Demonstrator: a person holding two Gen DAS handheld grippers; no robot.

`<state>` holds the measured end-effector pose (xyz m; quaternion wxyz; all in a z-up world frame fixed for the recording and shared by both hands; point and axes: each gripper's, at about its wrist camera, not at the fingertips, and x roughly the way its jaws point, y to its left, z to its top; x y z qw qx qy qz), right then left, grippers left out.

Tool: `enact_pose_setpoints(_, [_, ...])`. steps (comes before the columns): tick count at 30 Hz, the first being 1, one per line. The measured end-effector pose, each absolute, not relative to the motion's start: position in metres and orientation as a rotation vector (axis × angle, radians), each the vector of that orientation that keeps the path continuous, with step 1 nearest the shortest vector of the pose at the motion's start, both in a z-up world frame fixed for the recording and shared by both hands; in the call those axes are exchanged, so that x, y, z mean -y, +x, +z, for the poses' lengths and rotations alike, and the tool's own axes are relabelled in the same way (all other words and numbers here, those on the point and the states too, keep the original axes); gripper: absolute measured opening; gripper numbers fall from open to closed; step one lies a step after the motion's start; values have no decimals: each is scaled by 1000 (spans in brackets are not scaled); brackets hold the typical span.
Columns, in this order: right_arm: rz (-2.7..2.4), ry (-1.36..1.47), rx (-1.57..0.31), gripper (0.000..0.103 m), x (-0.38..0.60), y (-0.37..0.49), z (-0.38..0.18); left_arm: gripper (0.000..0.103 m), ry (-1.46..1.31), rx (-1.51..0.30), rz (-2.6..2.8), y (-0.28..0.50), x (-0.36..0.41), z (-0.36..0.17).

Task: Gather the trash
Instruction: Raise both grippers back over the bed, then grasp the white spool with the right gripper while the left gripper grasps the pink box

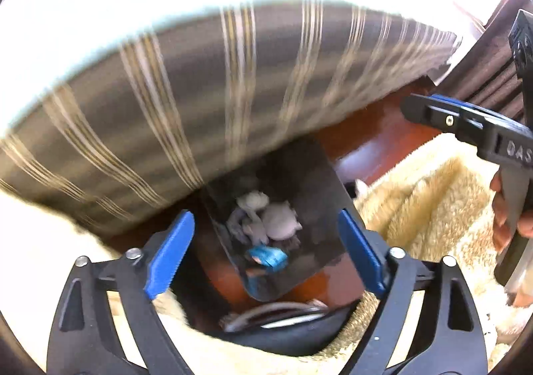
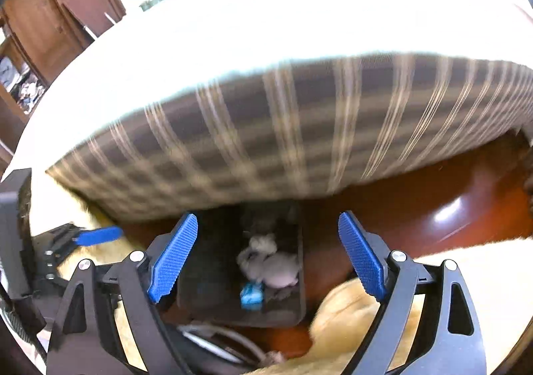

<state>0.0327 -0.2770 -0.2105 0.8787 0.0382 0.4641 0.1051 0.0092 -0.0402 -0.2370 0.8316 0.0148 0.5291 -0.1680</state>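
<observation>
Trash (image 1: 266, 225) lies inside a dark bin (image 1: 319, 175) that stands on the red-brown wooden floor (image 1: 376, 138), tucked just under the edge of the striped mattress (image 1: 200, 88). From the left wrist view, working left to right:

1. Left gripper (image 1: 265, 251): jaws apart, nothing between them. The bin sits between the two blue pads, at 12 o'clock from the gripper. Crumpled grey-white paper and a small blue wrapper (image 1: 268, 256) are visible inside.
2. Shaggy cream rug (image 1: 426, 195): at 3 o'clock from the bin, touching or just beside it (contact cannot be confirmed).
3. Right gripper (image 2: 268, 255): jaws apart and empty in its own view, with the bin at 12 o'clock. The person's hand (image 1: 509, 208) grips its handle at the right edge of the left view.

Judged step: both grippers hover over the bin with no load, so either a deposit is complete or the next piece must be located. Both views are motion-blurred; steady the grippers before closing. Keep the pads clear of the mattress edge overhanging the bin, and avoid snagging the rug pile when reaching at floor level.
</observation>
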Motion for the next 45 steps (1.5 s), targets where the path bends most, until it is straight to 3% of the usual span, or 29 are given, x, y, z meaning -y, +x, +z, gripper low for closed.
enact_pose_setpoints(9, [229,9,-761,90,271,56,-134,92,54,-885,-327,20,14,-136])
enact_pose_setpoints(15, [274,10,-733,90,252,88,-110,93,83,-818,-280,47,6,-107])
enact_pose_setpoints(32, [355,43,-786,88,190,233,-117,93,48,-832,-185,163,-41,-96])
enact_pose_setpoints(45, [399,34,-860,67,165,293,-131,93,51,-859,-197,217,-42,-96])
